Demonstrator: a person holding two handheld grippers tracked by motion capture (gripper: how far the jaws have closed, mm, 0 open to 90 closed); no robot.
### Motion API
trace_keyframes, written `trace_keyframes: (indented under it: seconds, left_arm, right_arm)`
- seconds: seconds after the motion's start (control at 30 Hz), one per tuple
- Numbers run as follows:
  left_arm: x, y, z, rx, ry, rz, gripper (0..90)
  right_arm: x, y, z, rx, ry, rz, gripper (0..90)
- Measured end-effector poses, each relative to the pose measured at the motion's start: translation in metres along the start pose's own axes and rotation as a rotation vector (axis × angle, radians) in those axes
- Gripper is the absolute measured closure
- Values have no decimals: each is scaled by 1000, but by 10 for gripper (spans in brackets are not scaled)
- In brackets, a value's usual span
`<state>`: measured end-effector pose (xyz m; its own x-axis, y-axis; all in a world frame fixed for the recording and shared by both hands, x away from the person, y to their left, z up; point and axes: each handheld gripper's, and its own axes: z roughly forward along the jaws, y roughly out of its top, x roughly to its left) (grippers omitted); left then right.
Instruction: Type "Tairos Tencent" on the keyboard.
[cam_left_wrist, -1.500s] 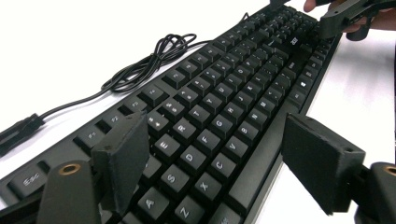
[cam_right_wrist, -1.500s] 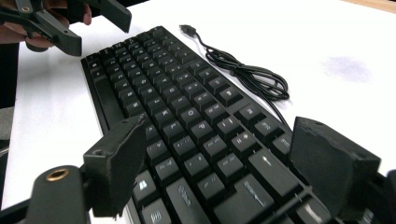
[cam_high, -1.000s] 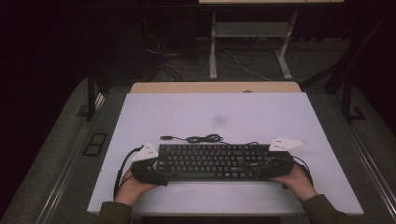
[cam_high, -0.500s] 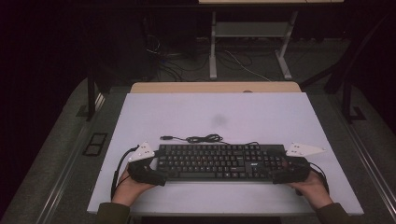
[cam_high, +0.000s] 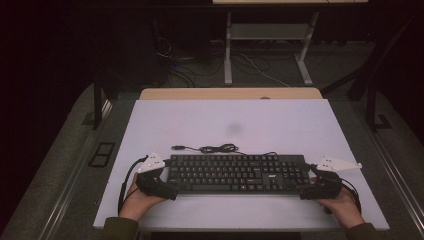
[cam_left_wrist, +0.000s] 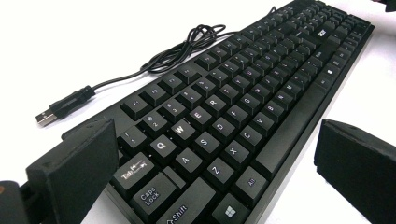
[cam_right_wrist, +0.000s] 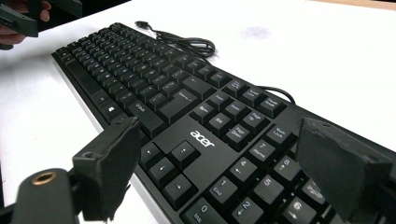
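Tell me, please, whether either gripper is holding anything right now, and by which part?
Nothing is clamped. The left gripper and right gripper stand open astride the two ends of the Acer keyboard.

1. A white table (cam_high: 280, 120) fills the middle of the high view; its top carries a faint grey smudge (cam_high: 234, 128) near the centre.
2. A tan wooden strip (cam_high: 230, 93) runs along the table's far edge.
3. Grey floor (cam_high: 60, 165) lies on both sides of the table; the room beyond is dark.
4. A dark floor plate (cam_high: 101, 154) sits left of the table.
5. Behind the table stands a second table with a white metal frame (cam_high: 265, 45).
6. Loose cables (cam_high: 200, 70) lie on the floor by that frame.
7. Dark posts (cam_high: 371, 107) stand at the right and left.
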<state>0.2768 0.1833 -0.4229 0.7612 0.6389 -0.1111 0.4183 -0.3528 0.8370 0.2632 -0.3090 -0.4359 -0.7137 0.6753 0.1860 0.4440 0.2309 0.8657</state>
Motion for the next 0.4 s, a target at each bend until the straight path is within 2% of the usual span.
trace_keyframes:
  seconds: [0.4]
  left_arm:
    - [0, 0, 1, 4, 1, -4, 0]
  right_arm:
    - [-1, -1, -1, 5, -5, 5, 139]
